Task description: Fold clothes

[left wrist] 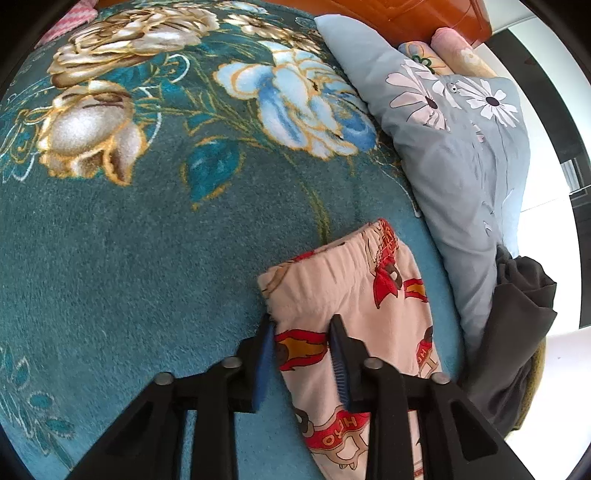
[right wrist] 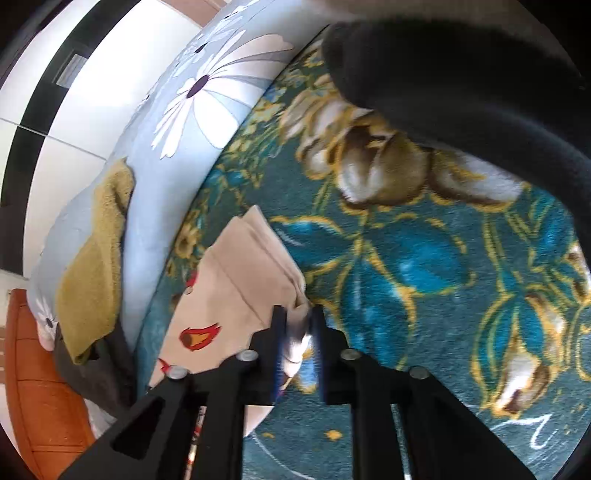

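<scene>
A: Status of the fold?

B: Partway, by my reading. The pants lie flat on the blanket, beside the pillow. In the left wrist view the legs look laid one over the other, waistband at the far end. A cross fold, hem to waist, is likely what remains.

A: Left gripper?

B: Jaws part way apart, straddling the left edge of the pants near the waist. One pad sits against that edge, the other rests on the cloth. There is visible space between the pads, so I would not call it a clamp yet.

A: Right gripper?

B: Jaws nearly together, clamped on a corner of the pants. The view is blurred there, so which corner, probably a hem, I cannot confirm.

A: Other garments?

B: A dark garment and a mustard towel sit heaped against the pillow. Both appear unfolded. A black sleeve crosses the top of the right wrist view.

A: Containers? Basket, drawer?

B: None in view. An orange wooden panel stands past the pillow. Nothing is stored in or on it that I can see. No folded stack is visible.
</scene>
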### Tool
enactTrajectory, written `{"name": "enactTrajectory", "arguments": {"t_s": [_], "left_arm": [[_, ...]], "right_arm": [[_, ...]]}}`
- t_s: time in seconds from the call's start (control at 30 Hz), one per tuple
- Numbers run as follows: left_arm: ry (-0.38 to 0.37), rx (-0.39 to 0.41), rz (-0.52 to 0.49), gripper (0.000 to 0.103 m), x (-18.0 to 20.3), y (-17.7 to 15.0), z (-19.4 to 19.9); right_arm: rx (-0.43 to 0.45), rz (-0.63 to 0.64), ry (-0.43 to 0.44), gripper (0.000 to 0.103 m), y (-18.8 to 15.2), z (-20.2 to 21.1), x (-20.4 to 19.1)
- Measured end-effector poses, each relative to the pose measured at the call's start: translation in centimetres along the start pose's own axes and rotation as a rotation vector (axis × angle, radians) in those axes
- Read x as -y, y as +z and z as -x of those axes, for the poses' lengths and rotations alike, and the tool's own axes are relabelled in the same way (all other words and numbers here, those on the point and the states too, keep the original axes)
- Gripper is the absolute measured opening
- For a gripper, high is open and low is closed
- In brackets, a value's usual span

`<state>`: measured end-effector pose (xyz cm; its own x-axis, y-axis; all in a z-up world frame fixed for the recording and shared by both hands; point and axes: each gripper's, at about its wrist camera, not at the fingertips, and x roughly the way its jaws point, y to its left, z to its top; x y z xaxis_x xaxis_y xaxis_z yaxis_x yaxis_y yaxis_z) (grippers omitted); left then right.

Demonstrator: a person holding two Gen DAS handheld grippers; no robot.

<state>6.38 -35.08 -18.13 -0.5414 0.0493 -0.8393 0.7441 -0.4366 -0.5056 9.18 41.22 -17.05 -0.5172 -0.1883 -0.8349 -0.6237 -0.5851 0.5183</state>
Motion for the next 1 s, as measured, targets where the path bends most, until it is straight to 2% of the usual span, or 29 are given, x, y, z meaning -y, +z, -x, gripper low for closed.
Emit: {"name": "enactTrajectory", "arguments": {"t_s": [0.07, 0.2, 0.33, 0.43, 0.53, 0.6, 0.67, 0.73, 0.83, 0.9, 1.0], "left_arm": [[-0.013, 0.007, 0.018, 0.012, 0.0, 0.0, 0.4], [-0.032, 0.033, -0.031, 0.009, 2.3, 0.3, 2.2], [-0.107, 0.071, -0.109, 0.008, 5.7, 0.9, 6.1], [-0.172, 0.11, -0.15, 0.008, 6.2, 0.9, 9.8], [-0.116, 0.13, -0.18, 0.008, 3.7, -0.2, 11.5], [-0.022, 0.067, -0.163, 0.009, 0.4, -1.0, 9.8], [0.053, -0.013, -0.087, 0.008, -3.3, -1.8, 7.5], [0.055, -0.038, -0.016, 0.008, -5.6, -2.3, 6.5], [0.038, -0.055, 0.07, 0.009, -8.0, -2.8, 5.7], [0.014, -0.059, 0.01, 0.009, -7.4, -2.7, 5.6], [0.014, -0.05, -0.028, 0.009, -6.1, -2.3, 5.7]], "right_arm": [[0.005, 0.006, 0.012, 0.009, 0.3, 0.4, -0.5], [0.026, 0.024, 0.066, 0.009, 1.1, 2.2, -2.0], [0.045, 0.06, 0.138, 0.008, 1.4, 4.9, -3.7], [0.063, 0.1, 0.179, 0.008, 1.2, 7.3, -4.4], [0.055, 0.127, 0.171, 0.008, 0.5, 8.4, -3.5], [0.017, 0.103, 0.126, 0.008, -0.2, 7.5, -1.5], [-0.039, 0.058, 0.08, 0.008, -1.0, 5.9, 0.7], [-0.076, 0.021, 0.042, 0.008, -1.7, 4.6, 2.3], [-0.081, -0.011, 0.039, 0.008, -2.1, 4.4, 3.0], [-0.073, 0.016, 0.045, 0.008, -1.9, 4.9, 2.0], [-0.053, 0.102, 0.062, 0.008, -1.8, 6.2, -0.8]]}}
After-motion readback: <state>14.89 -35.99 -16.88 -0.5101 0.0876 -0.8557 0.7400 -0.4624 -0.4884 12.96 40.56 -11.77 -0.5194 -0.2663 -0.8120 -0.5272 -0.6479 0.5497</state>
